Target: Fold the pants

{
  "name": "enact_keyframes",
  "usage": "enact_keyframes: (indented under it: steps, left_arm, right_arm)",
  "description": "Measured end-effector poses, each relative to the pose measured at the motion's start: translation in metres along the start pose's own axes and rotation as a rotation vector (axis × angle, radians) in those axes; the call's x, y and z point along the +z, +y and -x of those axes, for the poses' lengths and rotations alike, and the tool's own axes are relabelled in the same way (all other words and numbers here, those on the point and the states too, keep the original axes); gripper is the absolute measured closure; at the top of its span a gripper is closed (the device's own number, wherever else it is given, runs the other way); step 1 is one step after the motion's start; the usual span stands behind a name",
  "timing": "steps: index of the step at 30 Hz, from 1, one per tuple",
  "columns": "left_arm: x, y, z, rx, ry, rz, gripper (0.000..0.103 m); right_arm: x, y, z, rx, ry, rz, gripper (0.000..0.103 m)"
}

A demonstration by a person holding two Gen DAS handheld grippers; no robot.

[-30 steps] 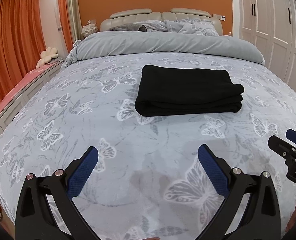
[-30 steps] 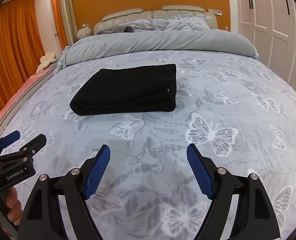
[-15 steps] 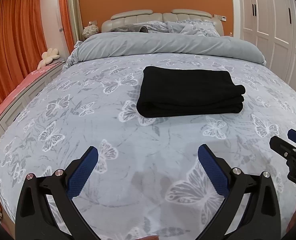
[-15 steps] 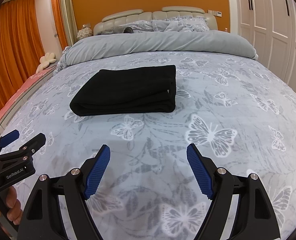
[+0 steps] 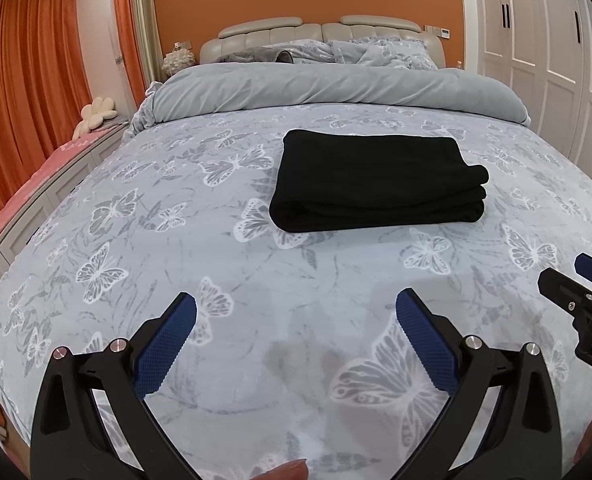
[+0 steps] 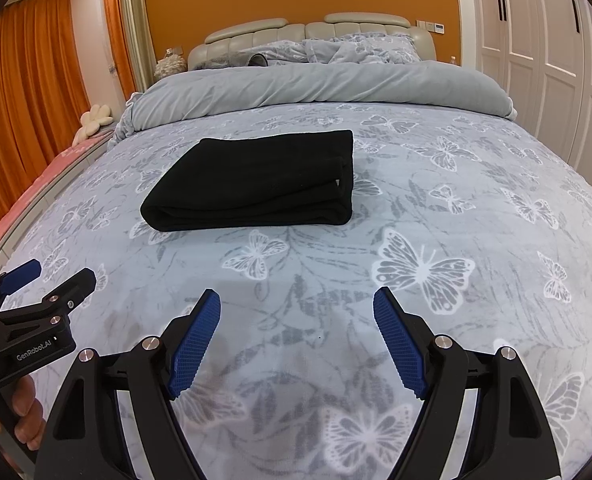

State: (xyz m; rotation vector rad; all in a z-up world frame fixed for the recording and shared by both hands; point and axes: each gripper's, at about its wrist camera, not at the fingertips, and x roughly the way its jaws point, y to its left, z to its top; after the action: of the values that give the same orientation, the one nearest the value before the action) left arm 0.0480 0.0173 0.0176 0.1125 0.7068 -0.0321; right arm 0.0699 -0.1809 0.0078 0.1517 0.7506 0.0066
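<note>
We are holding both sets of fingers wide apart with nothing between them. The left gripper [image 5: 296, 320] is showing its two blue pads [image 5: 164, 348] spread over bare bedspread, and the right gripper [image 6: 296, 316] is doing the same, its pads [image 6: 194, 350] gripping nothing. Both are hovering above the near part of the bed [image 5: 136, 240], side by side; in the right view the left gripper is showing at the near left edge, and in the left view the right one is peeking in at the near right edge.

Further out, the pants [image 5: 375, 180] are lying well apart from both grippers, toward the middle of the bed. They are sitting as a compact black rectangle of stacked layers, with rounded folds facing us and layered ends at the right side [image 6: 341, 184]. Neither gripper is touching them.

Beyond them, a grey duvet [image 5: 335, 88] is bunched across the far end, below the headboard [image 5: 319, 32].

We are judging that the folding itself is done and that we are at the closing step, standing off from the finished bundle. The next move is probably asking for little: keeping the fingers clear of the stack so the layers are not disturbed, or at most reaching forward to square the right ends if they are looking uneven.
</note>
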Motion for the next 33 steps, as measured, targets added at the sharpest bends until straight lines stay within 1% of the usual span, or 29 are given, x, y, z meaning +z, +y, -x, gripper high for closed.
enact_keyframes:
  steps: [10,16,20,23,25,27,31,33]
  left_arm:
    - [0.0022,0.0000,0.0048,-0.008,-0.025,-0.003,0.005]
    - [0.0023,-0.0014,0.0046,-0.034,-0.011,-0.006,0.005]
    - [0.0026,-0.0007,0.0043,-0.032,-0.013,-0.001,0.005]
    - [0.0017,0.0022,0.0029,-0.044,-0.005,0.033,0.005]
    - [-0.0011,0.0059,0.0005,-0.073,0.011,0.074,0.005]
    - [-0.0033,0.0074,-0.0001,-0.085,0.012,0.091,0.005]
    - [-0.0021,0.0024,0.0057,-0.009,-0.042,0.041,0.005]
    - [-0.0002,-0.0021,0.0044,0.040,-0.038,0.000,0.005]
  right_arm:
    - [0.0000,0.0005,0.0006,-0.001,0.000,0.002,0.026]
    - [-0.0003,0.0008,-0.0002,-0.001,0.000,0.002,0.026]
    - [-0.0005,0.0014,-0.0001,-0.001,0.000,0.002,0.026]
    - [-0.0007,0.0017,-0.0001,-0.001,0.000,0.002,0.026]
    - [-0.0009,0.0021,0.0004,-0.002,0.002,0.003,0.026]
    - [-0.0004,0.0026,0.0004,0.000,0.005,0.007,0.026]
    - [0.0005,0.0044,0.0006,0.007,0.004,0.017,0.026]
    - [0.0013,0.0042,0.0003,0.006,0.005,0.019,0.026]
